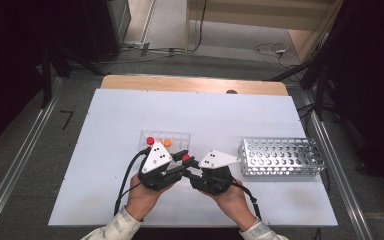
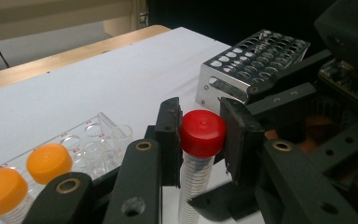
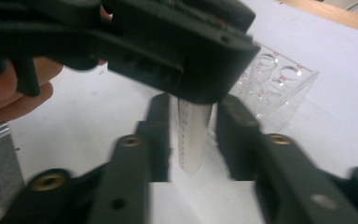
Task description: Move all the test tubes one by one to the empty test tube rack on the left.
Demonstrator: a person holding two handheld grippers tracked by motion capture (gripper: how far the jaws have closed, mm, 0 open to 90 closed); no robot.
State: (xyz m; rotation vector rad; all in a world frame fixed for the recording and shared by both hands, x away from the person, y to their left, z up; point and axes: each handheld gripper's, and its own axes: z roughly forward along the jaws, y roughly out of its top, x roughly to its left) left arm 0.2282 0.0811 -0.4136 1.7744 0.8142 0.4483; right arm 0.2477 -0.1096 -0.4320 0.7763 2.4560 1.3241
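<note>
A clear tube with a red cap (image 2: 203,132) stands upright between the two grippers, above the white table in front of the clear rack (image 1: 177,136). My left gripper (image 2: 199,140) is shut on it, with both pads pressed against the red cap (image 1: 186,158). From the opposite side my right gripper (image 3: 193,140) straddles the tube's graduated body (image 3: 192,130). Its jaws are open, and a gap shows on each side of the tube. In the high view both grippers meet at the tube, left gripper (image 1: 180,161) and right gripper (image 1: 192,171).
The clear rack (image 2: 98,140) holds two orange-capped tubes (image 2: 49,162) and a red-capped one (image 1: 150,140). A perforated metal rack (image 1: 282,156) stands to the right on the white table (image 1: 105,190). The person's hand (image 3: 9,93) grips the left gripper's body.
</note>
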